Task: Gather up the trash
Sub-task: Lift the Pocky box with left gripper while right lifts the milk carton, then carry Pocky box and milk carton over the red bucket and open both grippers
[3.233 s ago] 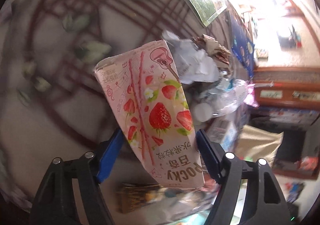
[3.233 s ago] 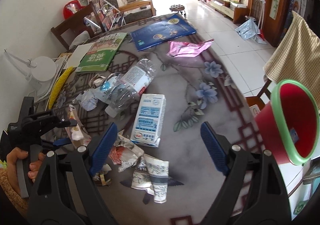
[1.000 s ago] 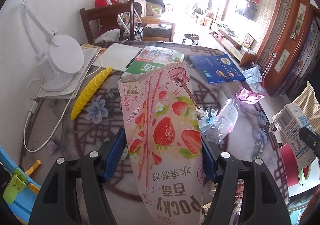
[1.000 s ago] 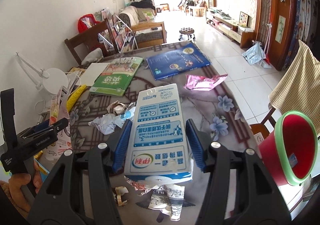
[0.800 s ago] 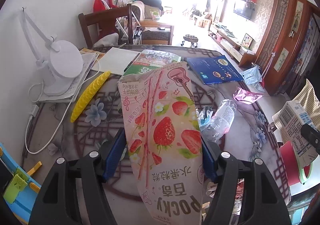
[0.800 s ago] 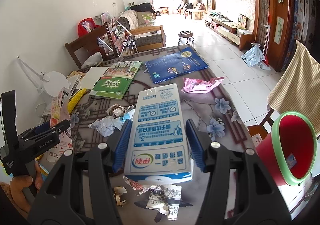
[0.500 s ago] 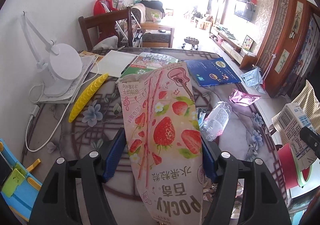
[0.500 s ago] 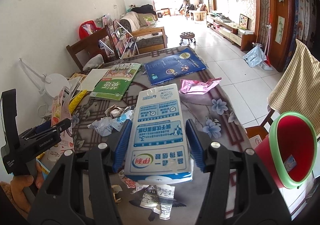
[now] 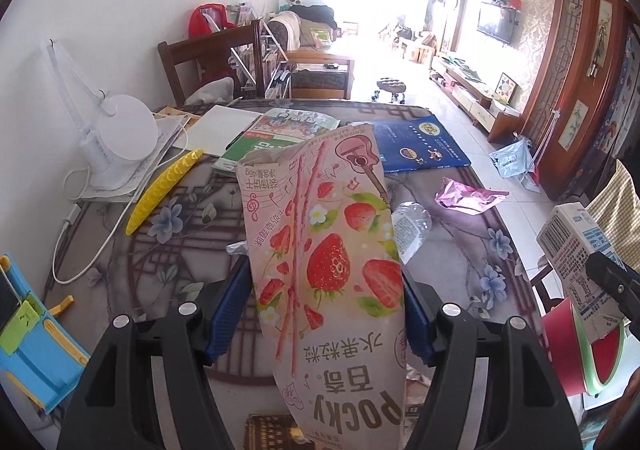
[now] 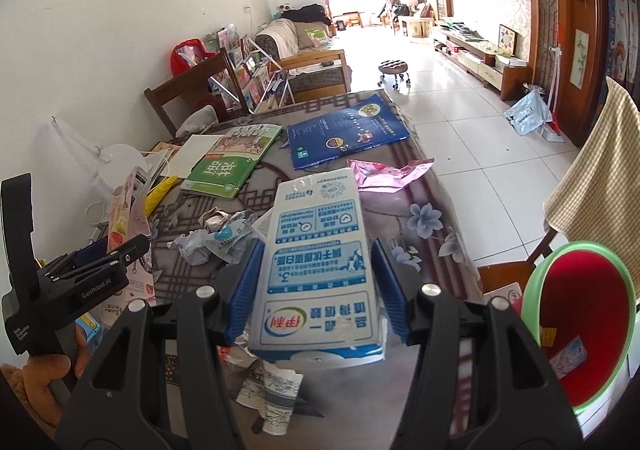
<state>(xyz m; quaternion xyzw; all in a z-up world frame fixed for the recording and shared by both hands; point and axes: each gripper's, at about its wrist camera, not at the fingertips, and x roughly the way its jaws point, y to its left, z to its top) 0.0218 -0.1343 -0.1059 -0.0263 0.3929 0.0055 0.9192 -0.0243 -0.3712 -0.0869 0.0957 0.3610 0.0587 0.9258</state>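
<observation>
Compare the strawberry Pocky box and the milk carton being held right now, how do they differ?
The Pocky box is pink with strawberries, while the milk carton is white with blue panels. The Pocky box's far end is torn open and ragged; the milk carton's far end looks flat and closed. The left claw grips the Pocky box, the right claw the milk carton. Both are held above the table.

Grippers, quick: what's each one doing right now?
Left gripper: shut on the pink strawberry Pocky box.
Right gripper: shut on the blue-and-white milk carton.

Daylight floods in from the top centre of both views, blown out to white; fisheye bends the edges, corners black.
</observation>
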